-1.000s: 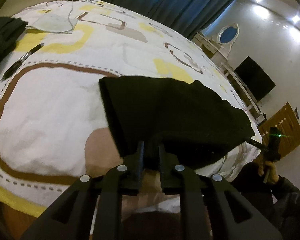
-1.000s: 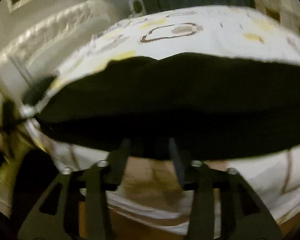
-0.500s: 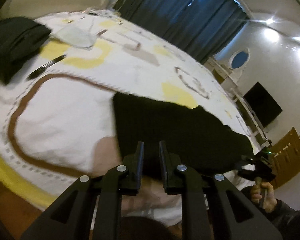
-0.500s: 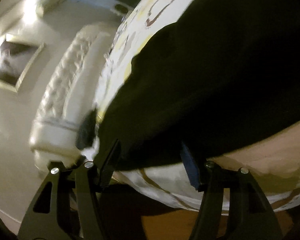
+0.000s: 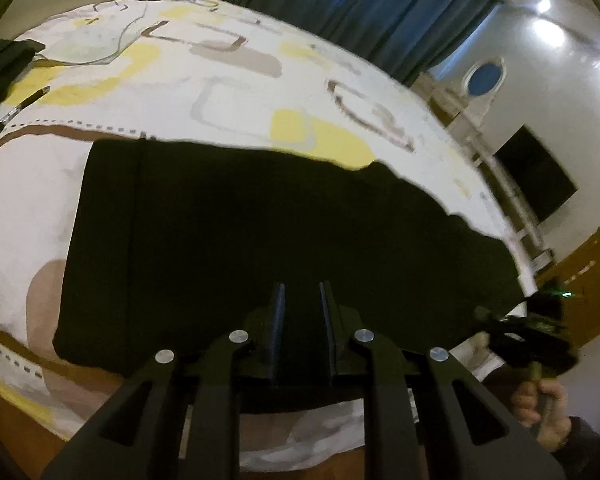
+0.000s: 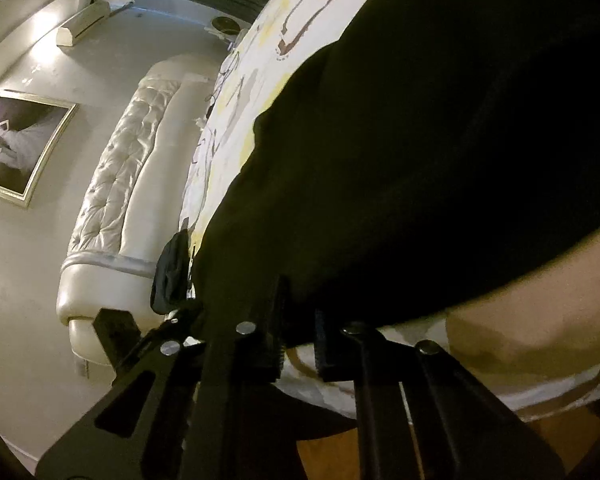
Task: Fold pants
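The black pants (image 5: 284, 232) lie flat on the patterned bedspread (image 5: 228, 92) near the bed's near edge, spread as one long dark band with a fairly straight left end and a more ragged upper right edge; a faint vertical seam or crease runs close to the left end. From their outline they look already doubled lengthwise, leg on leg, though the cloth is too dark to count layers, so that is a judgement. What seems left is folding the long band across its length, once or twice, into a compact stack. The left gripper (image 5: 302, 320) hovers over the near edge of the pants with a narrow gap between its fingers; nothing is visibly pinched there, so it reads as slightly parted and empty. The right gripper (image 6: 298, 344) sits at the near hem at the other end, its jaws a small way apart with pale bedspread showing in the gap; the dark fabric (image 6: 440, 160) rises just beyond the tips, and whether any of it is caught I cannot tell. A second dark garment (image 5: 0, 68) and a pen (image 5: 18, 108) lie apart at the far left, with a cable (image 5: 124, 36) beyond.
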